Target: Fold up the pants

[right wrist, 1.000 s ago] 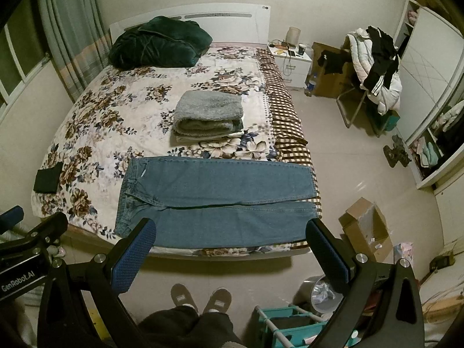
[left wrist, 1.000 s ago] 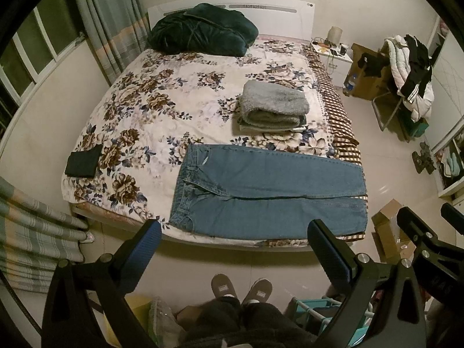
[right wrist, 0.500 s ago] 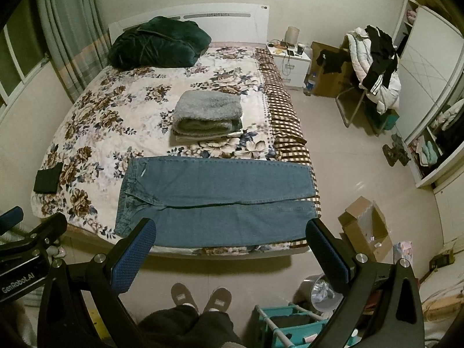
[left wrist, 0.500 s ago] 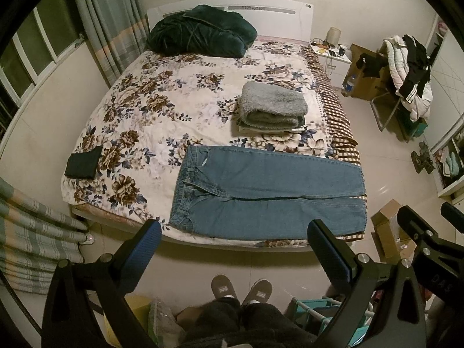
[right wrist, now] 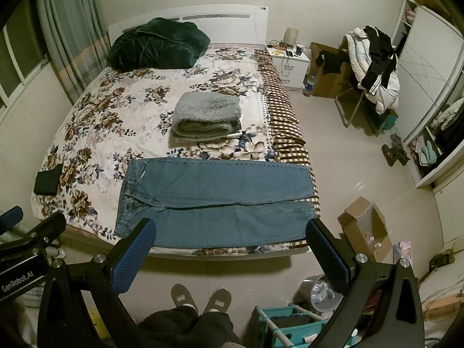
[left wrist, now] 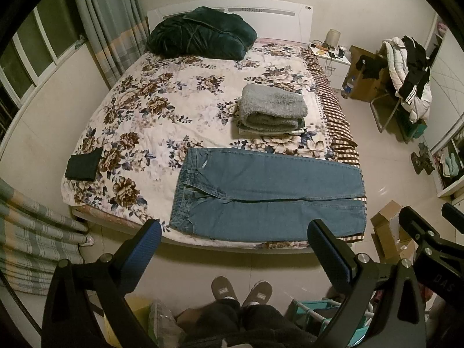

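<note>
Blue denim pants [left wrist: 266,197] lay flat and unfolded across the foot of the bed with the floral cream-and-brown cover [left wrist: 162,110], waistband toward the window side and both legs running side by side toward the checked brown-and-white bed edge [left wrist: 333,110]; the leg hems reached that edge. Just beyond the pants sat a folded grey fleece blanket [left wrist: 271,110] on a small stack of folded cloth. A small black folded cloth [left wrist: 83,164] lay near the opposite corner, well apart from the pants, and a dark green bundled quilt [left wrist: 200,37] rested against the white headboard [left wrist: 261,11]. The left tongs [left wrist: 235,249] were spread wide, holding nothing, above the floor short of the bed. The right tongs [right wrist: 232,246] were likewise spread wide and empty, their tips overlapping the near edge of the pants in that view. The wearer's grey slippers [right wrist: 200,295] stood on the tiled floor [right wrist: 348,159] below.
</note>
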`<state>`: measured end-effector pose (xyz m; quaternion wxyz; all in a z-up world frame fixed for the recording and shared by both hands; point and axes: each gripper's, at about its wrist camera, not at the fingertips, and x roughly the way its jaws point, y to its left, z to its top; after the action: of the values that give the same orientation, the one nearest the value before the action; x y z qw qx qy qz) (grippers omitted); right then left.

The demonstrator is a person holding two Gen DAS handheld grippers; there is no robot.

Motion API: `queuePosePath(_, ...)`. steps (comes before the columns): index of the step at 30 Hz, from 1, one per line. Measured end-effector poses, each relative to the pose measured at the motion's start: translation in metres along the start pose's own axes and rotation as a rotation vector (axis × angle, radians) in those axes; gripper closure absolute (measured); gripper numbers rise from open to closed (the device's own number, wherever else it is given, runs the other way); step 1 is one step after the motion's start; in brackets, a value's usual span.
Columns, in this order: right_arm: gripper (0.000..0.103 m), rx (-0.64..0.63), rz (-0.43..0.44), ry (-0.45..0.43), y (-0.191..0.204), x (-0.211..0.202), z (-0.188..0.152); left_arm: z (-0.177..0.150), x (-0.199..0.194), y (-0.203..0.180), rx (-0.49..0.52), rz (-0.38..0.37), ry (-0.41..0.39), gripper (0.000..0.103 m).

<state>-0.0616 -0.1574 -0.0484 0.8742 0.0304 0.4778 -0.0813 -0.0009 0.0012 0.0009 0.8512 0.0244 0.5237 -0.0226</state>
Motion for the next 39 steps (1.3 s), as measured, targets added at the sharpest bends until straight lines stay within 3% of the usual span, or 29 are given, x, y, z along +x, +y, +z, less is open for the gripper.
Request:
queuePosePath(28, 0.000, 0.002, 0.004, 0.012, -0.007, 0.004, -0.002, 0.000, -0.001, 0.000, -0.001, 0.002, 0.000, 0.000)
queuePosePath(32, 0.000, 0.001, 0.018, 0.033, -0.013, 0.012, -0.002, 0.000, -0.019, 0.010, -0.006, 0.011, 0.015, 0.000)
queuePosePath(39, 0.000, 0.018, 0.030, 0.063, -0.032, 0.053, 0.007, 0.026, 0.033, -0.001, -0.058, 0.057, 0.025, 0.000)
